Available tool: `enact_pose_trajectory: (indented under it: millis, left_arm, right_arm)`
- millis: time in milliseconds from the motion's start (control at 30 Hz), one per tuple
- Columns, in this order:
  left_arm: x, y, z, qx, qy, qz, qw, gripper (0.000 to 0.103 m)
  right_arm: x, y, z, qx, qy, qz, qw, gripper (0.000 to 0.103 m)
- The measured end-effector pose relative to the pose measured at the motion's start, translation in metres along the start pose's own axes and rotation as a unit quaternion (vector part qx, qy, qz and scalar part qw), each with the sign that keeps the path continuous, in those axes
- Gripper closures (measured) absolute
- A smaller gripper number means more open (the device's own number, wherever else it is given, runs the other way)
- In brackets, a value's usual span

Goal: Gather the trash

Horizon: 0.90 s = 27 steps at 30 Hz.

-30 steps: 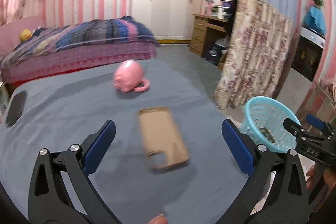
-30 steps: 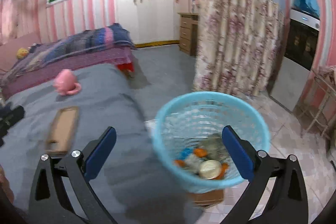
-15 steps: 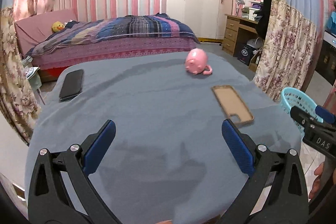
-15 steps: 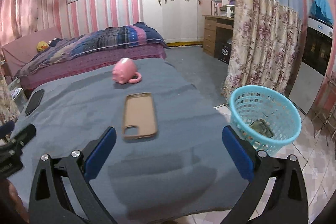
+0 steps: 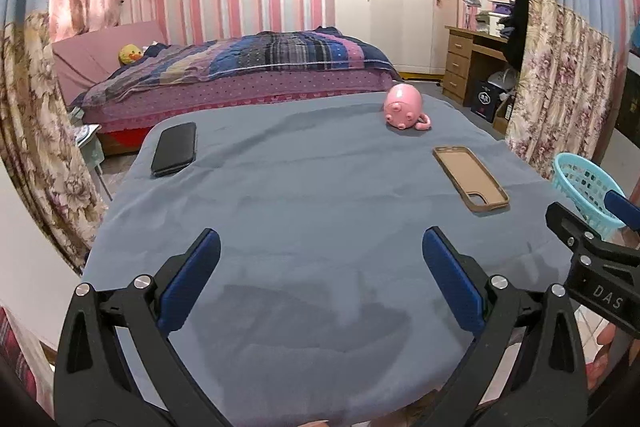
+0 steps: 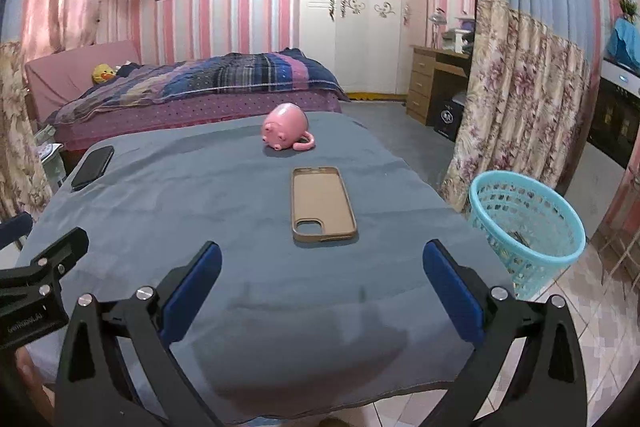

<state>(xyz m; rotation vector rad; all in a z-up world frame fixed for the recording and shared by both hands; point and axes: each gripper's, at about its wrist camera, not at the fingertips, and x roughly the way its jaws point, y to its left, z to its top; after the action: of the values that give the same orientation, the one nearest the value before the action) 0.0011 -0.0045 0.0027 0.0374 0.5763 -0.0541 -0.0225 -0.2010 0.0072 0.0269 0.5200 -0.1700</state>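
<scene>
A light blue mesh trash basket [image 6: 524,227] stands on the tiled floor right of the table; something dark lies in its bottom. It shows at the right edge of the left wrist view [image 5: 582,191]. My left gripper [image 5: 320,279] is open and empty above the table's near edge. My right gripper [image 6: 320,283] is open and empty, also above the near edge. No loose trash shows on the grey tablecloth [image 6: 224,203].
On the cloth lie a tan phone case [image 6: 323,203], a pink pig-shaped mug [image 6: 286,127] on its side and a black phone [image 6: 93,167]. They also show in the left wrist view: the case [image 5: 470,178], mug [image 5: 404,106], phone [image 5: 175,148]. A bed [image 5: 240,75] stands behind, floral curtains [image 6: 516,107] right.
Both grippers have pulled back and swung left from the basket toward the table's near edge. The whole tabletop has come into view. Both stay open.
</scene>
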Motion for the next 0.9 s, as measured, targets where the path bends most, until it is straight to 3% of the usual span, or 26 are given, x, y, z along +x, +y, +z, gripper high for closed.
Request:
enact_pose_trajectory:
  millis: [300, 900]
  left_arm:
    - [0.005, 0.007, 0.002, -0.018, -0.003, 0.003, 0.9998, 0.005]
    - [0.008, 0.0, 0.011, -0.008, -0.022, 0.017, 0.9996, 0.005]
  right_arm:
    - [0.003, -0.003, 0.002, -0.006, -0.009, 0.008, 1.0, 0.005]
    - [0.019, -0.002, 0.009, -0.02, -0.017, 0.022, 0.999, 0.005]
